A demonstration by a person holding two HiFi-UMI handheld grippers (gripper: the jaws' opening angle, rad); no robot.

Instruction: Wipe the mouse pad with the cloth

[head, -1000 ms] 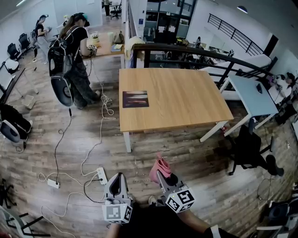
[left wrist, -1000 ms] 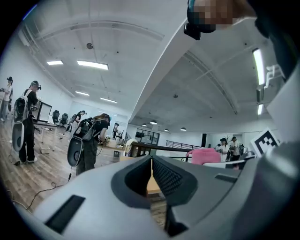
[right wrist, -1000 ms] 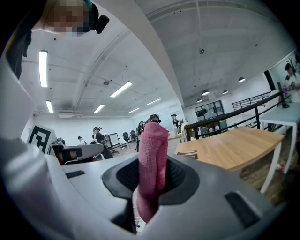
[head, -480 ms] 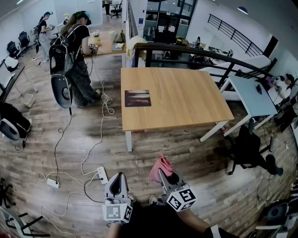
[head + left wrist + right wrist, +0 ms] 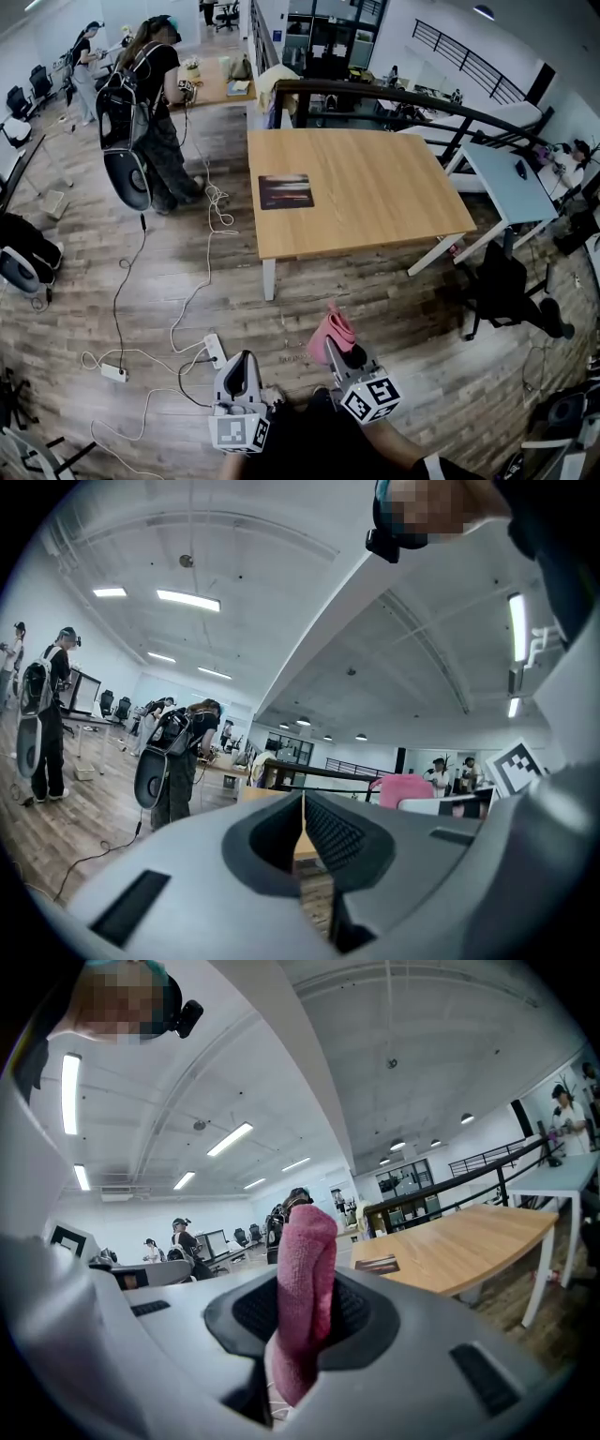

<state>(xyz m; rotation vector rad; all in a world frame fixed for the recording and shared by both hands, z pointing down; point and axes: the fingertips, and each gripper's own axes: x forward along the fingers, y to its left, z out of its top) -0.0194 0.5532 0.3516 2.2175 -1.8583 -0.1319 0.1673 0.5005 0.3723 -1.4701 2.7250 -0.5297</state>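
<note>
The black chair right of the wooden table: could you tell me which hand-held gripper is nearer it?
Right. The right hand-held gripper, holding the cloth, is left of the chair; the left hand-held gripper is farther left.

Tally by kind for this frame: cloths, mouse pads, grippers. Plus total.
cloth: 1
mouse pad: 1
grippers: 2 (left gripper, right gripper)
Total: 4
</note>
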